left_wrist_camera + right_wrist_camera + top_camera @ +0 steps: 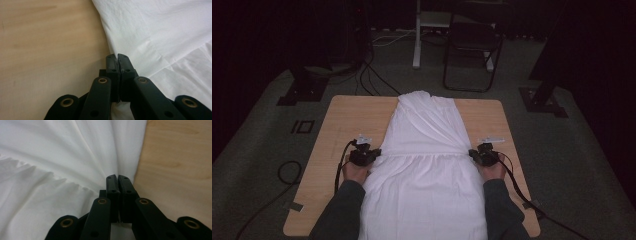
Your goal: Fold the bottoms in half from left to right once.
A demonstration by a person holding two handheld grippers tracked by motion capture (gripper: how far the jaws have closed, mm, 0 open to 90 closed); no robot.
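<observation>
A white dress [424, 165] lies flat along the middle of the wooden surface [347, 120], its skirt running off the near edge. The left gripper [371, 153] has its jaws pinched shut on the cloth's left edge at the gathered waist; the right gripper [475, 154] is clamped likewise on the right edge. The fabric looks light, thin and limp, likely to sag and crease, so the waist seam seems the firmest hold. No label or writing is readable.

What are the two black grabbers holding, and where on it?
Each pinches the white dress at its waist: the left gripper on the dress's left edge, the right gripper on its right edge, fingers shut on the cloth.
</observation>
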